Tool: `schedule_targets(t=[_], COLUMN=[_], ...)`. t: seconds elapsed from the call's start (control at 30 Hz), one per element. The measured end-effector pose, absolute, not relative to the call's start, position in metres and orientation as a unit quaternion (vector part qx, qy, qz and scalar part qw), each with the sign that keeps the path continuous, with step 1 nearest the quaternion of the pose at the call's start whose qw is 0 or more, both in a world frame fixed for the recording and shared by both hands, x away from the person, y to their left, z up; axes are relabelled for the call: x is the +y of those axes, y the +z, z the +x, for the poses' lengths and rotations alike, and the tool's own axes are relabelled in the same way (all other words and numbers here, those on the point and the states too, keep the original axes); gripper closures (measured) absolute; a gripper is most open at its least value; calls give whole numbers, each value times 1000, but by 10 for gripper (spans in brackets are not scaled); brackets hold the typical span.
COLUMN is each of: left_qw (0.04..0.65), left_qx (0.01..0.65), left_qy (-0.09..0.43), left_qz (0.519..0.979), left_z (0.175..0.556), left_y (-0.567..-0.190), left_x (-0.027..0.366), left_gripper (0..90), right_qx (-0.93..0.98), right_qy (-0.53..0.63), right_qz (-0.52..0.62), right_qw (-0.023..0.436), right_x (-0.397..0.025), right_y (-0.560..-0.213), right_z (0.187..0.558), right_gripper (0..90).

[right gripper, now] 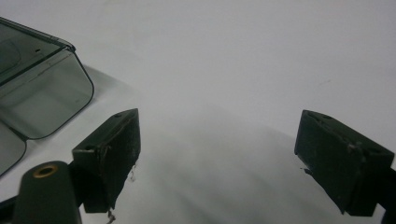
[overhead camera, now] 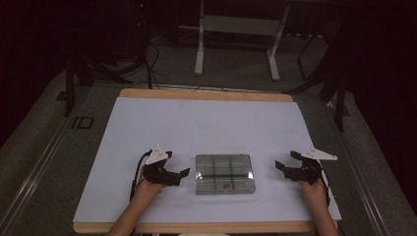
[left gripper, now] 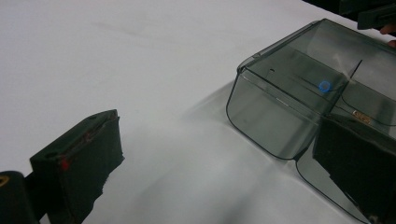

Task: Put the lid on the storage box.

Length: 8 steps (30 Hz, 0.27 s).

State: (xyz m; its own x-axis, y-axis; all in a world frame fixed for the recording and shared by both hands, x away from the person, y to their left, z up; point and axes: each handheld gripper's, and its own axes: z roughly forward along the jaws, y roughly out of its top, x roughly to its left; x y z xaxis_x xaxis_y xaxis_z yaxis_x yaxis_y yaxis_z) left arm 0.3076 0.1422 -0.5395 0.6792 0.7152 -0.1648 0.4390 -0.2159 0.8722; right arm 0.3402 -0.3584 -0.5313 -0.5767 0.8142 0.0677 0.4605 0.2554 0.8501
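Observation:
A clear smoky plastic box (overhead camera: 225, 174) with several compartments and a shut lid lies on the white sheet, near the front middle. A small brown item (overhead camera: 226, 186) sits in one front compartment. My left gripper (overhead camera: 178, 164) rests just left of the box, open and holding nothing. In the left gripper view the box's rounded corner (left gripper: 280, 112) is ahead on the right, partly behind the right jaw, and the left gripper (left gripper: 219, 163) is wide apart. My right gripper (overhead camera: 286, 160) stands open, a short way right of the box. In the right gripper view the right gripper (right gripper: 224, 156) spans bare sheet, with the box (right gripper: 37, 88) at far left.
The white sheet (overhead camera: 206, 123) covers a wooden table (overhead camera: 196, 227) whose edge shows at front and back. Beyond it on the floor stand a white desk frame (overhead camera: 236, 29) and loose cables (overhead camera: 152, 64). The other gripper's tip (left gripper: 376, 16) shows at the top right of the left gripper view.

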Motion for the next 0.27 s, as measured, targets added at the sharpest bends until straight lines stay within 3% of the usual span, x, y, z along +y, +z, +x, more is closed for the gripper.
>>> schedule_targets(t=[0.27], left_qw=[504], left_qx=[377], left_qy=[138], left_qz=[765], left_z=[307], left_y=[-540], left_x=[143], left_gripper=[22], right_qx=[768], right_qy=[445], right_qz=[414], right_qw=[201], right_x=[-358], right_y=[-532], right_z=[340], right_gripper=[145])
